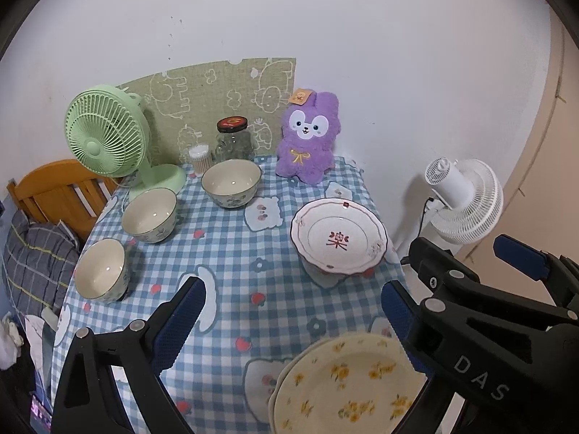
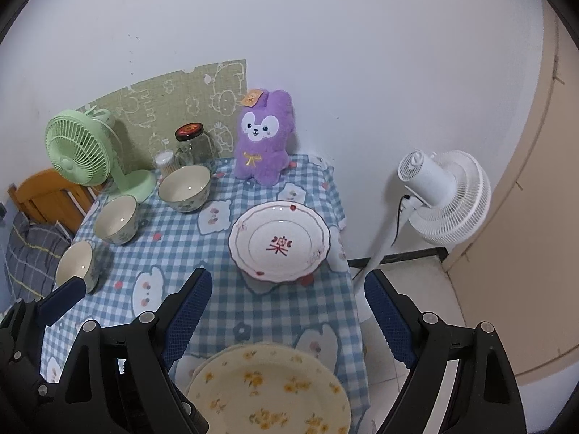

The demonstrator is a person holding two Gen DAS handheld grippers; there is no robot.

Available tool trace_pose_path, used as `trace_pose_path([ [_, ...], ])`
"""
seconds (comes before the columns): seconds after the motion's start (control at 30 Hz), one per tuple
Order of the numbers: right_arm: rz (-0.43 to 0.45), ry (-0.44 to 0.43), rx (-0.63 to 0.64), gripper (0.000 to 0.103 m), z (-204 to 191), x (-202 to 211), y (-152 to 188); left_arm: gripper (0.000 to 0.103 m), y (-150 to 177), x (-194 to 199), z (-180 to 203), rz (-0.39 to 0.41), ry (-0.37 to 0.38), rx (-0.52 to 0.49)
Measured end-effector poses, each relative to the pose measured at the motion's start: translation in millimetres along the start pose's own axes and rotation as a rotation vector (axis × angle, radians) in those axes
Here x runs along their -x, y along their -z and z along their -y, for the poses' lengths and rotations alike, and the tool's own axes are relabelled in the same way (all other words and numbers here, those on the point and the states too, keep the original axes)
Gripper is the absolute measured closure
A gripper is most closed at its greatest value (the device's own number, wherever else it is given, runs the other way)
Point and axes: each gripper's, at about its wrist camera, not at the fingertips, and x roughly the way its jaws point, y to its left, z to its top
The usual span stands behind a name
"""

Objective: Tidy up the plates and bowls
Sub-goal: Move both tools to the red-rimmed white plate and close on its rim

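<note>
surface: small table in a blue check cloth point(image 1: 231, 253), shoved into a white wall corner | dishes: three bowls point(image 1: 231, 184) down the left of frame, red-trim plate point(image 1: 338, 240) mid-right by the cloth edge, flowered plates point(image 2: 267, 390) stacked bottom centre | room: white fan point(image 2: 445, 195) on the floor right, bare cloth mid-frame | my left gripper point(image 1: 293, 311) and right gripper point(image 2: 287, 311) both spread wide, holding nothing

Both grippers point(image 1: 293, 311) point(image 2: 288, 300) — fingers wide apart, empty

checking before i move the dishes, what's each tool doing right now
Left tool: open, holding nothing.
Right tool: open, holding nothing.
</note>
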Motion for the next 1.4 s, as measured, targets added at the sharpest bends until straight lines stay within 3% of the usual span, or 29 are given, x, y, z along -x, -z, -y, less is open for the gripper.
trace_pose_path([
  [0.6,-0.037,-0.046,-0.001,0.019,24.9,-106.7,-46.8,0.013,-43.9,-98.3,23.1,-0.038,-0.085,0.054],
  [1.1,-0.136,-0.054,-0.031,0.03,39.5,-202.2,-44.4,0.031,-46.2,-189.8,27.2,-0.137,-0.15,0.057],
  [1.4,-0.178,-0.036,-0.061,0.031,51.1,-241.8,-38.8,0.035,-45.3,-232.8,30.8,-0.201,-0.129,0.057],
])
